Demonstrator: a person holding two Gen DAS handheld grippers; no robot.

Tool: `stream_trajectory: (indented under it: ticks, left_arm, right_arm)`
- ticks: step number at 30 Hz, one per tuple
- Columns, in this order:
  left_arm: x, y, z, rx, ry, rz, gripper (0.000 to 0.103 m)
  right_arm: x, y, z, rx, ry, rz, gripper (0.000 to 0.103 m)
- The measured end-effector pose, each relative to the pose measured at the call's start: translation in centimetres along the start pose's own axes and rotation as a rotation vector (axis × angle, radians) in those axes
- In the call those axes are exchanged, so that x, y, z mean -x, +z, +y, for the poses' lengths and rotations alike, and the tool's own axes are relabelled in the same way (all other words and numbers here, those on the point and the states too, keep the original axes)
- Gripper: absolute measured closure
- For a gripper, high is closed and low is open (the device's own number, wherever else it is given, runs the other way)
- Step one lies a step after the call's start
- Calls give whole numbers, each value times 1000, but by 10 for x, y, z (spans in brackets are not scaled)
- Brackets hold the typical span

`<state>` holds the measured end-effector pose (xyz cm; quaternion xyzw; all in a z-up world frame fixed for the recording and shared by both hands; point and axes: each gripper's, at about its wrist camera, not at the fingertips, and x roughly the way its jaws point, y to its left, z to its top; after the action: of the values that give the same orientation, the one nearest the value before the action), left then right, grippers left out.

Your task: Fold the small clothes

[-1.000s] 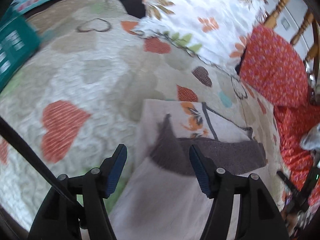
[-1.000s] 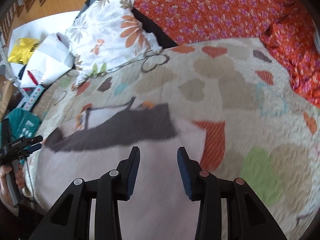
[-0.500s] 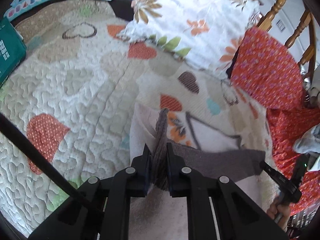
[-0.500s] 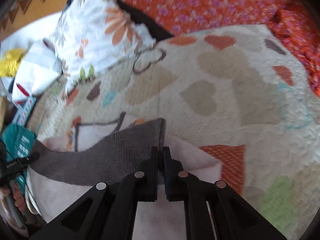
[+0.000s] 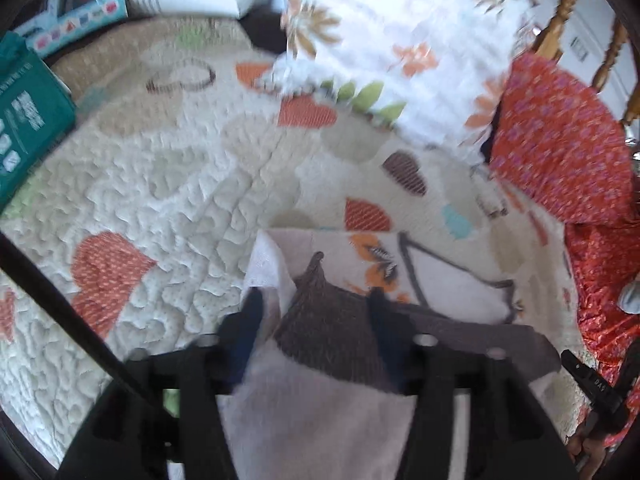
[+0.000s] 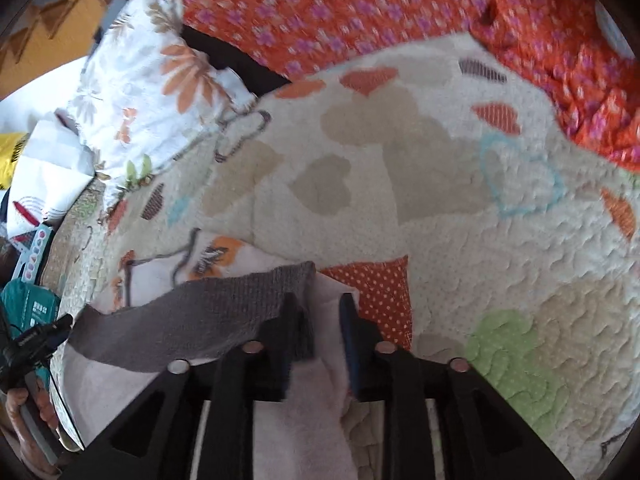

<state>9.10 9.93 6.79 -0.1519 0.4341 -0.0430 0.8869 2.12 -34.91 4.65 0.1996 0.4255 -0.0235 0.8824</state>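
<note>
Our left tool (image 5: 312,316) has just been opening, its jaws released around the peaked corner of the grey band (image 5: 332,336). Our right tool (image 6: 318,320) has been opening too (other corner between its jaws, not pinched). The small white garment (image 5: 316,424) lies flat on the heart-patterned quilt (image 6: 500,248), near a floral pillow (image 5: 400,40).
</note>
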Motion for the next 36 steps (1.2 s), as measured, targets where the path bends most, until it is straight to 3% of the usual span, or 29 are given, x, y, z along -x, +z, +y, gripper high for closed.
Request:
stream_trajectory:
  ticks: [2,8,10,12,15,18,24,27,31,34,36]
  left_arm:
    - [13,-9,1,-21,3,-21,45]
    - [42,-29,14,-25,0,-50,45]
    - [52,-37,14,-56,18,-75,44]
    - [55,-46,13,-94,40,-75,40]
    - [46,-58,16,-102,46,-15,40]
    - [35,-69,26,-69,37,57,40]
    - [19,-85,25,-154,123,122,40]
    - [22,-85,30,-152,138,128,39]
    - [30,-77,57,-12,127,139,39]
    - [46,-71,74,75,125,114,40]
    - [58,-70,78,74,129,79,40]
  right_arm:
    - [14,-1,5,33,5,-32,62]
    - [39,-22,9,93,61,-22,61]
    - [46,-35,21,164,92,-15,73]
    - [46,-49,34,238,95,4,76]
    - [33,-67,41,274,40,51,76]
    - [17,-89,43,322,-76,143,76]
    - [30,-115,51,423,-163,164,76]
    - [37,-120,45,416,-159,163,74]
    - [42,-120,35,369,-148,165,58]
    - [47,-113,19,276,-83,171,57]
    - [55,-108,7,202,-31,153,56]
